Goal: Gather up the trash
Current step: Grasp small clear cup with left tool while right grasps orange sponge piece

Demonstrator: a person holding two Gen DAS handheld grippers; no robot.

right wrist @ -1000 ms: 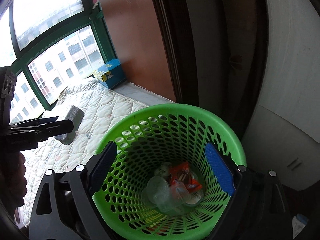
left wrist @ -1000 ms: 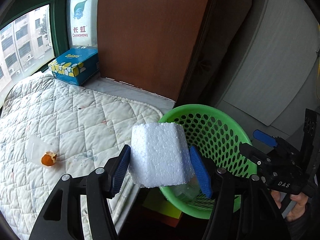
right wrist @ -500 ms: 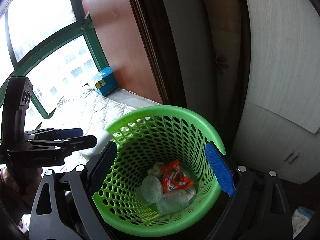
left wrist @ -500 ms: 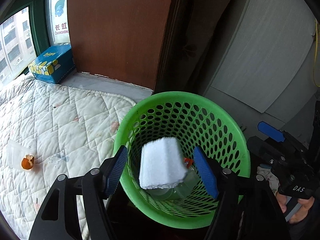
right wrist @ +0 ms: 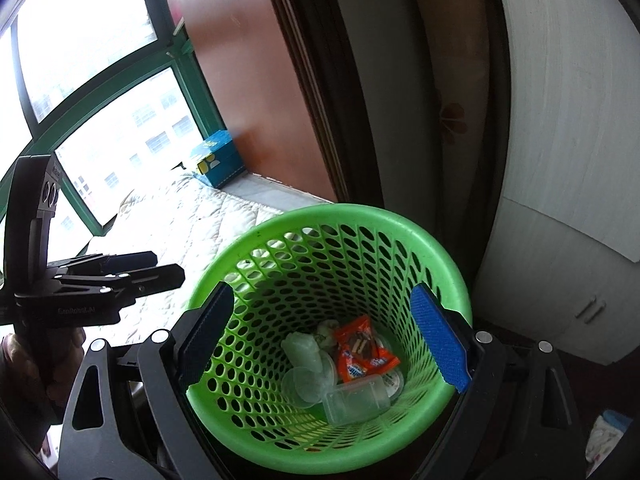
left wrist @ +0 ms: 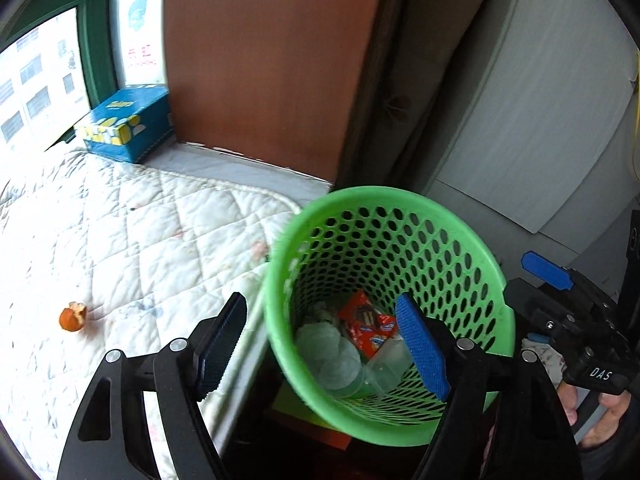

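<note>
My left gripper [left wrist: 320, 304] hangs over the near-left rim of the green perforated basket [left wrist: 472, 248]. Its jaws are opening and nothing is between the blue pads. In the right wrist view the left gripper [right wrist: 168, 266] is side-on, left of the basket [right wrist: 424, 240]. A pale lump [right wrist: 302, 348] that looks like the white foam block lies inside, beside an orange snack wrapper [right wrist: 362, 350] and clear plastic cups [right wrist: 356, 398]. My right gripper [right wrist: 322, 290] stands wide open above the basket's mouth. A piece of orange peel [left wrist: 73, 318] lies on the quilted mattress [left wrist: 152, 240].
A blue tissue box [left wrist: 128, 124] sits on the sill by the green-framed window [left wrist: 92, 48]. A brown panel [left wrist: 260, 60] and pale cabinet doors [left wrist: 540, 120] stand behind the basket. A hand [left wrist: 608, 412] holds the right gripper's handle at the right edge.
The white foam block left my left gripper's pads and dropped into the basket. The left jaws have spread wider. The right gripper kept its opening over the basket.
</note>
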